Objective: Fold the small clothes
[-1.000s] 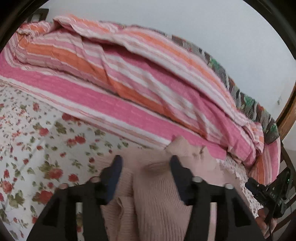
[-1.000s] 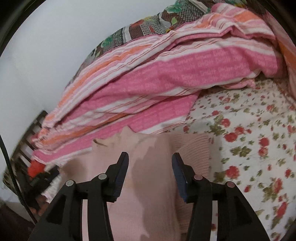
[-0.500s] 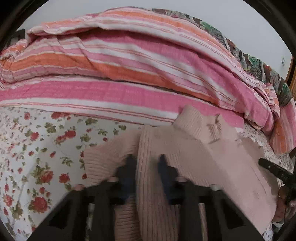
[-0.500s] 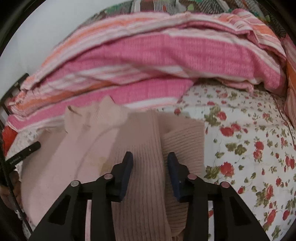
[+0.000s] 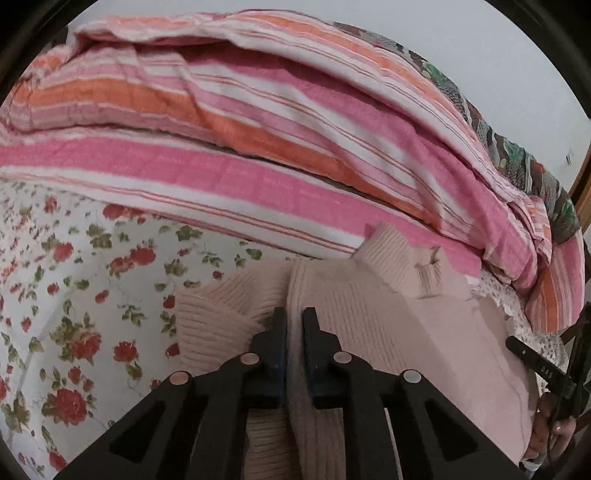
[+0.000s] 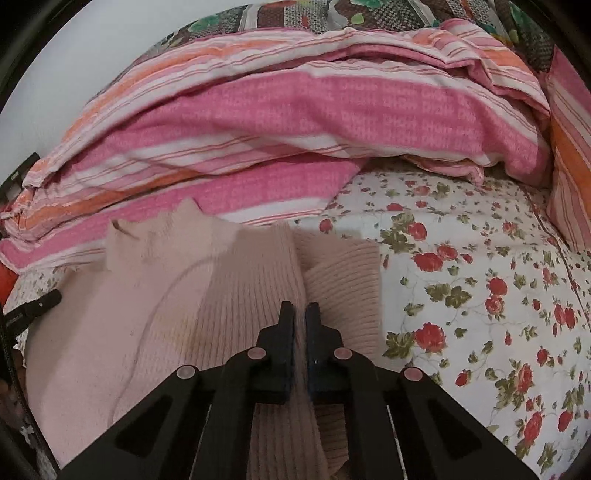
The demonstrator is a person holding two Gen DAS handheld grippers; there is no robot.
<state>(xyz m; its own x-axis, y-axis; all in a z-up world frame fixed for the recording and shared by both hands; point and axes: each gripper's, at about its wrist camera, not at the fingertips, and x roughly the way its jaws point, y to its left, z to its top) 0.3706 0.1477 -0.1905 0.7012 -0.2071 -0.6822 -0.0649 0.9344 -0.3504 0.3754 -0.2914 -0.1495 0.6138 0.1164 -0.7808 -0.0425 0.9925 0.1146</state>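
Observation:
A pale pink knit sweater (image 5: pixel 388 306) lies on the floral bedsheet (image 5: pixel 74 295), its collar toward the striped quilt. My left gripper (image 5: pixel 294 319) is shut on a ribbed fold of the sweater, beside a ribbed cuff at the left. In the right wrist view the same sweater (image 6: pixel 166 295) lies on the sheet (image 6: pixel 480 295). My right gripper (image 6: pixel 299 314) is shut on a ribbed fold of it, next to a ribbed cuff at the right. Each gripper shows at the edge of the other's view.
A pink, orange and white striped quilt (image 5: pixel 258 147) is heaped along the far side of the bed, also in the right wrist view (image 6: pixel 295 110). A patterned dark blanket (image 6: pixel 332 14) lies behind it against a white wall.
Both grippers went from wide open over the sweater to shut on folds of its ribbed edge. Both views tilted down and closer to the sweater.

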